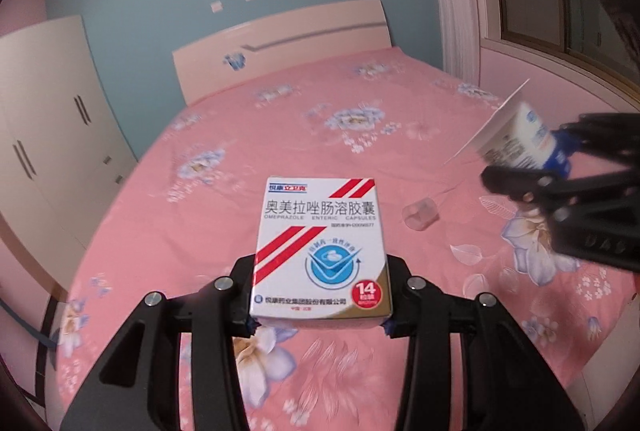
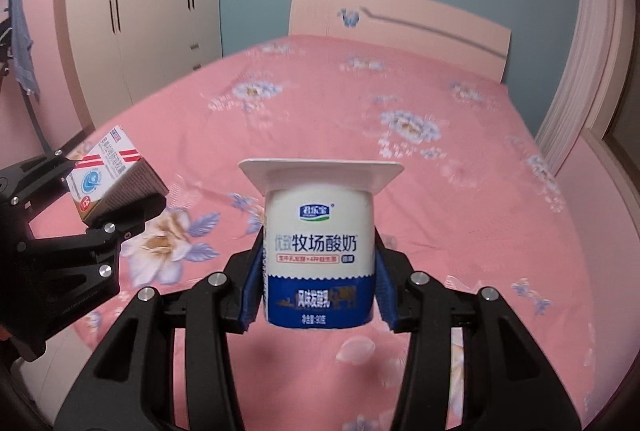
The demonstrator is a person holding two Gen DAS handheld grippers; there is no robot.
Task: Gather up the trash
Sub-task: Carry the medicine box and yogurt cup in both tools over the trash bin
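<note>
Left wrist view: the left hand-held gripper (image 1: pixel 320 311) is clenched on a medicine box (image 1: pixel 322 245), which is pinched by its near end across the width and is carried clear above the pink floral bed (image 1: pixel 248 135). The carton is judged light and thin-walled, easily crushed, so it is best taken across its short sides near a corner fold, as here. A small clear plastic cup (image 1: pixel 420 216) is seen lying on the bedspread, untouched; it is judged very light, slippery and prone to roll, and would be best pinched across its rim. At the right edge the other gripper is seen with its load.

Right wrist view: the right hand-held gripper (image 2: pixel 318 287) is closed on a yogurt cup (image 2: pixel 320 255), which is held upright by its lower blue band, above the bed. The pot is judged stiff at the base but flexible higher up, so the low grip suits it.
</note>
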